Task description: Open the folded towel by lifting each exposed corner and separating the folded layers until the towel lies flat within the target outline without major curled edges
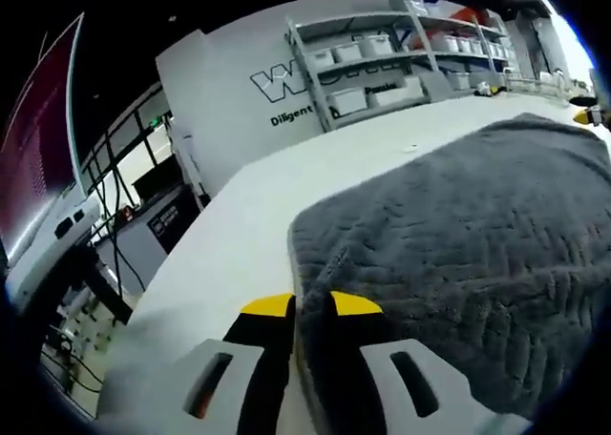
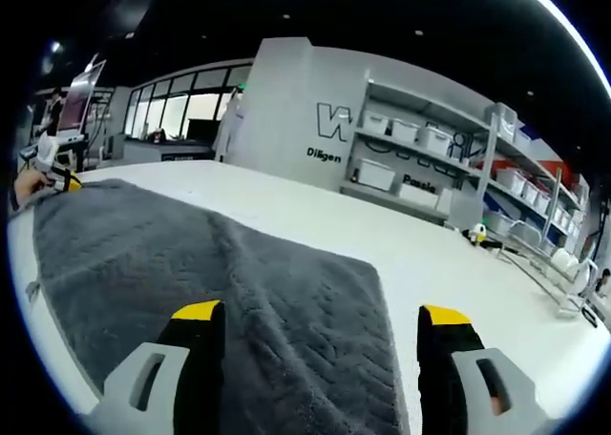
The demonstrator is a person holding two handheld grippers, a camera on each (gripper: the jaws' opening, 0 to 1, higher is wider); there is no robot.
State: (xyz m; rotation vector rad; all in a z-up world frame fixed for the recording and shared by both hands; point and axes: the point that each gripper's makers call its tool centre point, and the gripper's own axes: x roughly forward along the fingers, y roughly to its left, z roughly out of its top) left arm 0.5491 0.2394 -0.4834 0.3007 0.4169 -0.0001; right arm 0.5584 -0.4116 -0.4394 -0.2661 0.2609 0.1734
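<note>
In the left gripper view, the left gripper [image 1: 310,306] sits low at the near corner of the grey towel [image 1: 468,263]. Its jaws are pressed together, pinching the towel's edge. The towel lies on the white table [image 1: 248,225].

In the right gripper view, the right gripper [image 2: 320,313] hangs over the towel [image 2: 200,273], jaws spread wide. The left gripper [image 2: 57,173] shows far off at the towel's other end.
</note>
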